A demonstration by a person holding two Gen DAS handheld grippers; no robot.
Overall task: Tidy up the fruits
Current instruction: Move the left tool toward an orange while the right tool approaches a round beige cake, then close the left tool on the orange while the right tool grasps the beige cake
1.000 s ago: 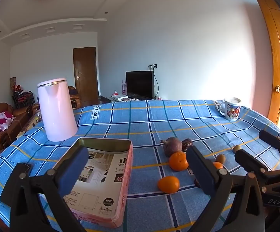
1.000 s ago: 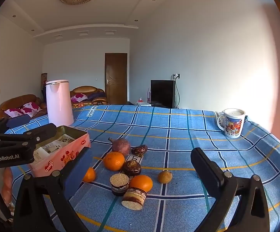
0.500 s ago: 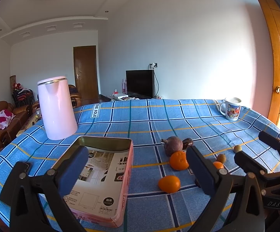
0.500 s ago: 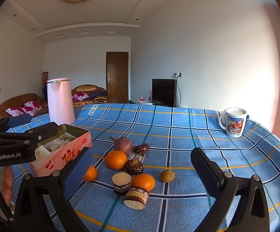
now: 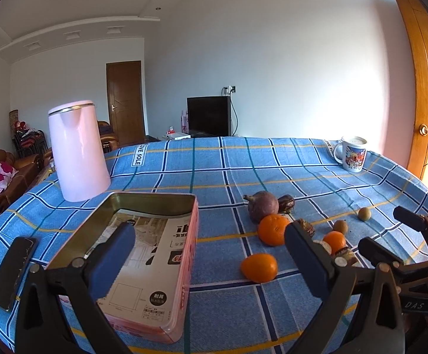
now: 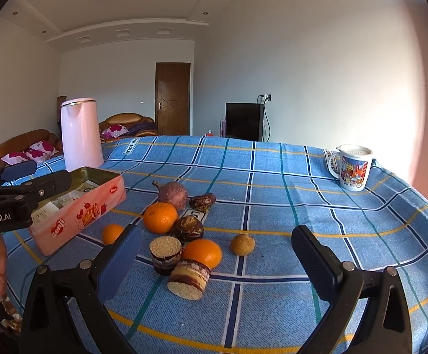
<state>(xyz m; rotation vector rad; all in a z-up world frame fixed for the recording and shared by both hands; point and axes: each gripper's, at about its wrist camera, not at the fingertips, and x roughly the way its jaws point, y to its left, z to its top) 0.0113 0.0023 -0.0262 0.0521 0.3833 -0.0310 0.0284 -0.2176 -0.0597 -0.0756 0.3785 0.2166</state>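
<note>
Fruit lies on the blue checked tablecloth (image 5: 243, 165): three oranges (image 6: 160, 217) (image 6: 202, 253) (image 6: 112, 233), a purple passion fruit (image 6: 173, 194), small brown fruits (image 6: 242, 244) and two round cakes (image 6: 166, 254). An open pink tin box (image 5: 143, 253) with a leaflet inside stands left of them; it also shows in the right wrist view (image 6: 78, 206). My left gripper (image 5: 208, 259) is open and empty, above the box's right edge. My right gripper (image 6: 217, 262) is open and empty, just above the cakes and the near orange.
A pink kettle (image 5: 76, 150) stands behind the box. A printed mug (image 5: 352, 153) stands at the far right. A dark phone (image 5: 11, 268) lies at the table's left edge. Sofas, a door and a TV are beyond the table.
Both grippers have tilted down and moved slightly closer to the table; the fruit and box sit lower and larger in view. Both stay open. Nothing on the table has moved.
</note>
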